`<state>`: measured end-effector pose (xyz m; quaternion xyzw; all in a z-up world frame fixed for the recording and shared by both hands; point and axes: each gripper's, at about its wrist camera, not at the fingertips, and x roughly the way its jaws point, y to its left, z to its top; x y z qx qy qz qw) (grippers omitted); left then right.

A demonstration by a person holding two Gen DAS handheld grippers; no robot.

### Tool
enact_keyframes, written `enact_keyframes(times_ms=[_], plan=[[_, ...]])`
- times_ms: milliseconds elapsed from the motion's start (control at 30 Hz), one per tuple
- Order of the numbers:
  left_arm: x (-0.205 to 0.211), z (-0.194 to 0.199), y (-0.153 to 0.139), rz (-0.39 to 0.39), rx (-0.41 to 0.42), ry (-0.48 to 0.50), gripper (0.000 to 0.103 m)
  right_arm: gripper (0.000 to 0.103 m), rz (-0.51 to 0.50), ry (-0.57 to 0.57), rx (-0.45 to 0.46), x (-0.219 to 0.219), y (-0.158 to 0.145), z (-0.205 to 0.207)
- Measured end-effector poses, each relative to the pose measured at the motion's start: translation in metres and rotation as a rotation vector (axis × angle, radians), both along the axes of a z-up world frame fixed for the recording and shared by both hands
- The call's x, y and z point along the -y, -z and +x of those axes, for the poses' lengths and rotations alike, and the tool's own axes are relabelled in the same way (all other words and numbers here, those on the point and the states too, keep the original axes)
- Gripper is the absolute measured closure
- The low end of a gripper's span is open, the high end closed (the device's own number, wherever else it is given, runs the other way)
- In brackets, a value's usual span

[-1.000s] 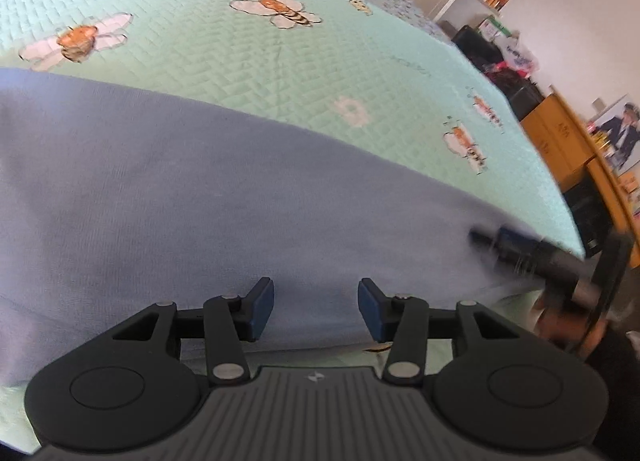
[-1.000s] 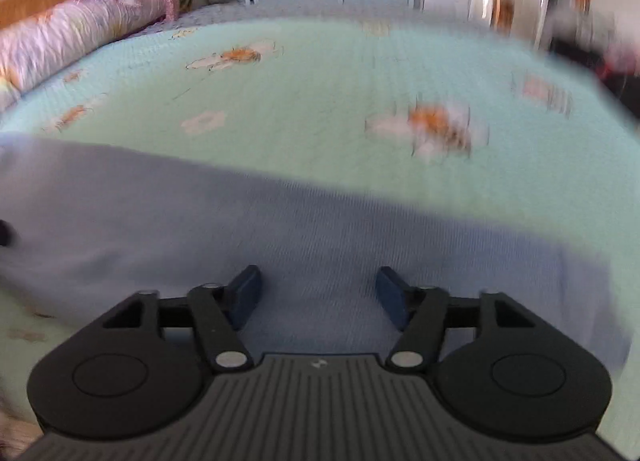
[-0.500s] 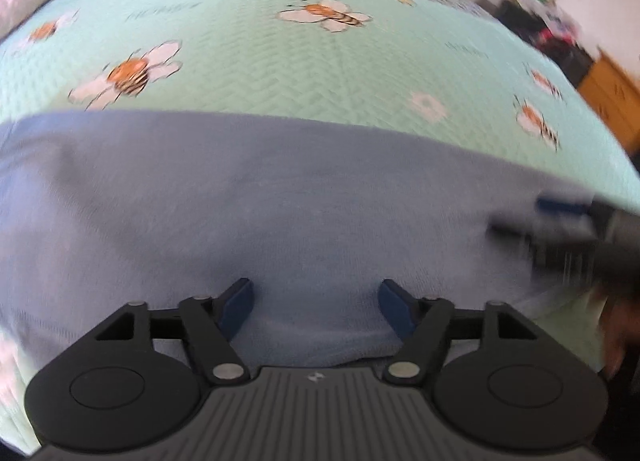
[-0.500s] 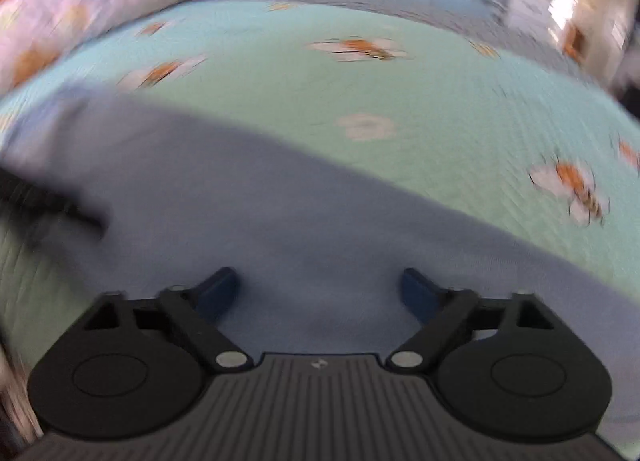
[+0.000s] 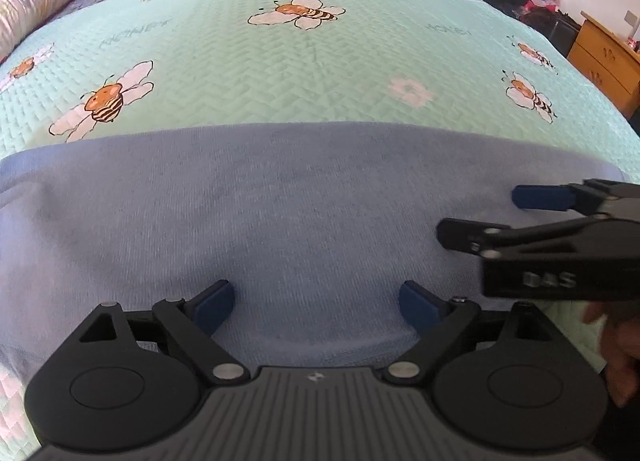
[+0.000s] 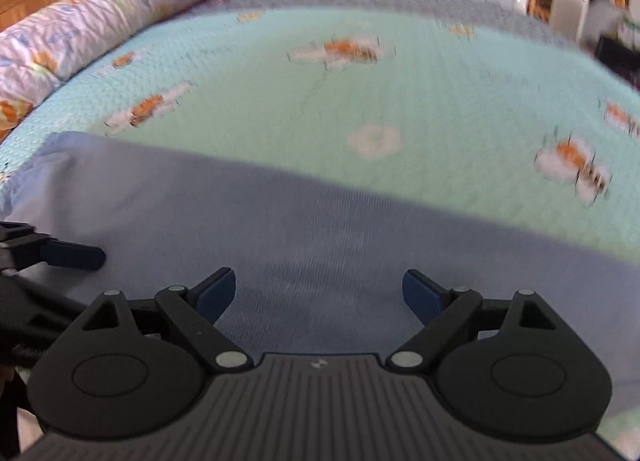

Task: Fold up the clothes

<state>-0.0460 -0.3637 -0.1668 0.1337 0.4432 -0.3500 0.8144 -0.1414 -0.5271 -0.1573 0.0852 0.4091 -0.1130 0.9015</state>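
Left wrist view: both tongs spread wide over a blue garment on the bed.

Nearest, the left tongs [image 5: 316, 303] hang with jaws wide apart and hold nothing, above the near edge of the blue garment [image 5: 280, 213]. The right tongs [image 5: 496, 217] reach in from the right side over the same cloth, a hand [image 5: 616, 345] partly visible behind them; the right wrist view shows the right tongs [image 6: 318, 293] equally spread and empty. The garment lies flat across the near part of the bed, its far edge straight. Beyond it stretches the mint bee-print bedspread [image 5: 320, 61], then a rolled quilt [image 6: 80, 33] at far left and a wooden dresser [image 5: 604, 57] at right.
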Motion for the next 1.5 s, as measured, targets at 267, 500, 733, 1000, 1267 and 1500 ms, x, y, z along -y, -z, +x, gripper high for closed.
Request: enact_keyframes(times_ms=[267,500,733,1000,1267,1500], plan=[[0.004,0.001,0.001,0.01,0.007,0.008,0.0,0.012,-0.03,0.065,-0.004,0.013,-0.005,0.021],[0.007,0.004,0.001,0.01,0.003,0.014,0.0,0.012,0.005,0.142,0.027,0.028,-0.018,0.019],[0.007,0.003,0.002,0.014,0.008,0.021,0.0,0.012,-0.04,0.002,-0.04,-0.005,-0.004,0.023],[0.006,0.006,0.003,0.012,0.003,0.026,0.0,0.005,0.011,0.152,0.003,0.032,-0.016,0.053],[0.004,0.006,0.002,0.0,0.002,0.027,0.001,0.004,-0.032,-0.071,-0.064,-0.018,-0.004,0.052],[-0.069,0.029,-0.029,-0.139,0.007,-0.147,0.006,0.003,0.048,0.042,0.032,0.009,-0.037,0.08]])
